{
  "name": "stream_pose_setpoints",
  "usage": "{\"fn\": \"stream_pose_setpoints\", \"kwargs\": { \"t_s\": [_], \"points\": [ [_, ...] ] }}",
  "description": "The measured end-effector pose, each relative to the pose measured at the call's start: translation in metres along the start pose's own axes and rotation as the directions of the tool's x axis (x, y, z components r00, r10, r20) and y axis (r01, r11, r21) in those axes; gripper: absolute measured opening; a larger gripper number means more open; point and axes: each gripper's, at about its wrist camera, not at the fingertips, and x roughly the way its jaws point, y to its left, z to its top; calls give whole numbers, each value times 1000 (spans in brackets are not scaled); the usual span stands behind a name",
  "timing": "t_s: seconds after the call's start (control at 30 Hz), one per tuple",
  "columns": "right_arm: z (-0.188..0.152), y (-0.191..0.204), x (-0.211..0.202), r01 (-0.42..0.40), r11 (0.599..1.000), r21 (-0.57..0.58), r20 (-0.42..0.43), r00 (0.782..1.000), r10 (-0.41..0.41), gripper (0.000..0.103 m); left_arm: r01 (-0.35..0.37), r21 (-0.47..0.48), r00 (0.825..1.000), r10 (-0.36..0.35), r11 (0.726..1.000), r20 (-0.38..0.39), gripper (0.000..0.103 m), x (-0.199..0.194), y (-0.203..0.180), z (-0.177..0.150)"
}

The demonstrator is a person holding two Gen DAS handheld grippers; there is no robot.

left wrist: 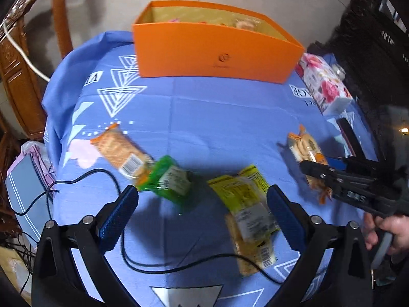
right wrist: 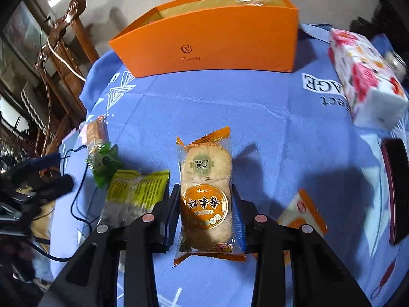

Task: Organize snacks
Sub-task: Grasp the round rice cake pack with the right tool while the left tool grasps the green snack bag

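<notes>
My right gripper (right wrist: 205,192) is shut on an orange rice-cracker packet (right wrist: 205,179), its pads pressing both long sides just above the blue cloth. From the left wrist view that same packet (left wrist: 304,145) sits in the right gripper (left wrist: 314,171) at the right edge. My left gripper (left wrist: 202,192) stands wide open over the cloth with nothing held. A green packet (left wrist: 171,179) and a yellow packet (left wrist: 245,204) lie below its fingers. An orange biscuit packet (left wrist: 120,151) lies further left. The open orange box (left wrist: 217,53) stands at the back with some snacks inside.
A floral tissue box (right wrist: 365,81) lies at the right of the orange box (right wrist: 217,43). Another orange-and-white packet (right wrist: 304,209) lies near the right gripper. A dark rimmed tray (right wrist: 396,192) sits at the right edge. A black cable (left wrist: 179,266) crosses the cloth in front.
</notes>
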Motion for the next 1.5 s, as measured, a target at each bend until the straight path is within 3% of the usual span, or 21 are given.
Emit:
{"fn": "stream_pose_setpoints", "kwargs": {
  "t_s": [0.07, 0.23, 0.33, 0.4, 0.47, 0.5, 0.53, 0.67, 0.9, 1.17, 1.5],
  "points": [
    [-8, -1, -8, -1, 1000, 27, -1, 1000, 1, 37, -18, -14, 1000, 17, 1000, -6, 99, 6, -2, 0],
    [-23, -2, -15, -31, 995, 96, 2, 1000, 31, 37, -15, -183, 998, 3, 983, -67, 99, 35, 23, 1],
    [-28, 0, -17, -43, 995, 94, 5, 999, 42, 37, -39, -322, 994, 5, 946, -106, 99, 53, 43, 2],
    [-28, 2, -17, -54, 994, 96, 1, 999, 54, 37, -61, -365, 993, 18, 929, -119, 98, 61, 51, 5],
    [-28, 4, -17, -71, 993, 98, 3, 997, 71, 37, -87, -386, 990, 39, 918, -132, 95, 69, 54, 8],
    [-28, 6, -17, -73, 993, 92, 5, 997, 73, 37, -92, -393, 989, 38, 915, -142, 84, 74, 54, 9],
    [-27, 7, -18, -71, 994, 86, 7, 997, 71, 37, -96, -392, 987, 37, 915, -155, 75, 78, 53, 11],
    [-25, 7, -17, -71, 994, 81, 9, 997, 71, 37, -137, -359, 983, 83, 923, -161, 65, 80, 45, 12],
    [-25, 3, -14, -71, 992, 101, 3, 997, 71, 37, -74, -314, 991, 35, 947, -129, 38, 76, 36, 6],
    [-24, 6, -27, -60, 994, 94, 42, 998, 56, 37, -22, -261, 998, 5, 965, -63, 37, 51, 32, 3],
    [-17, 19, -50, -69, 996, 57, 90, 994, 64, 37, -7, -161, 996, 21, 987, 88, 37, -17, 23, 17]
  ]
}}
